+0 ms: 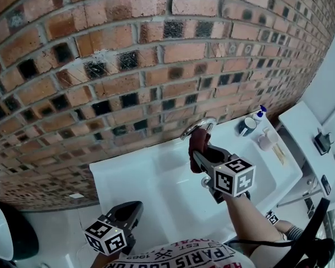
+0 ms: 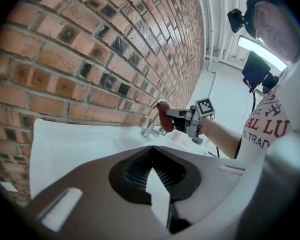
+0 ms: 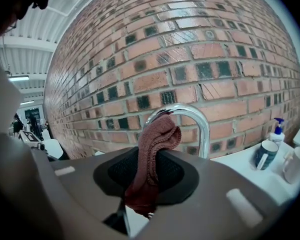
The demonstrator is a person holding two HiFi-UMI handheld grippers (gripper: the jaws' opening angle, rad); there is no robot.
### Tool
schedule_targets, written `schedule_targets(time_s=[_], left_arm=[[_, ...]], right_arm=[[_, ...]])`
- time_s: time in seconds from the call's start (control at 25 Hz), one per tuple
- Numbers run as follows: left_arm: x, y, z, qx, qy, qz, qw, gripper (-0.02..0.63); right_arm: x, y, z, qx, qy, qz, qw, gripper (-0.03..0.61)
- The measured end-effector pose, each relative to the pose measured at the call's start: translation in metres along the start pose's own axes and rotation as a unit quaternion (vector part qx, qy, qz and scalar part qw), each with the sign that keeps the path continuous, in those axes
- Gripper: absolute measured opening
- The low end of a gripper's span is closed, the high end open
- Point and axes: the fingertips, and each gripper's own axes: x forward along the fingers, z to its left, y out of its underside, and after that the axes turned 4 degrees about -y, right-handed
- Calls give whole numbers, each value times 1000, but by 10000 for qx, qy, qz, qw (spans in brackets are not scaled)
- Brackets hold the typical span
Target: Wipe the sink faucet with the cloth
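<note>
A chrome arched faucet (image 1: 196, 127) rises at the back of a white sink (image 1: 156, 177) against a brick wall. My right gripper (image 1: 200, 149) is shut on a dark red cloth (image 1: 199, 143), and the cloth's top touches the underside of the faucet's arch (image 3: 182, 110). In the right gripper view the cloth (image 3: 152, 159) hangs pinched between the jaws, its lower end trailing down. My left gripper (image 1: 131, 214) hangs low at the sink's front left edge, away from the faucet (image 2: 151, 129), shut with nothing in it (image 2: 155, 184).
On the sink's right ledge stand a dark mug (image 1: 247, 126), a blue-capped pump bottle (image 1: 260, 114) and a pale cup (image 1: 264, 142). A white appliance (image 1: 304, 133) sits further right. A brick wall (image 1: 128, 54) backs the sink.
</note>
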Motion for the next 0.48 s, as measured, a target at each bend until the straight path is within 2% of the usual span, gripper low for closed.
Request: schedule_targets(time_s=[0.16,0.48], left_arm=[[0,1,-3,23,31,4,10000,6],[1,4,-8,61,51,72,9999,6]], right_arm=[[-14,25,38,234,-622,-41,9978,94],[-11,102,114,728,-1745,704,9794,93]])
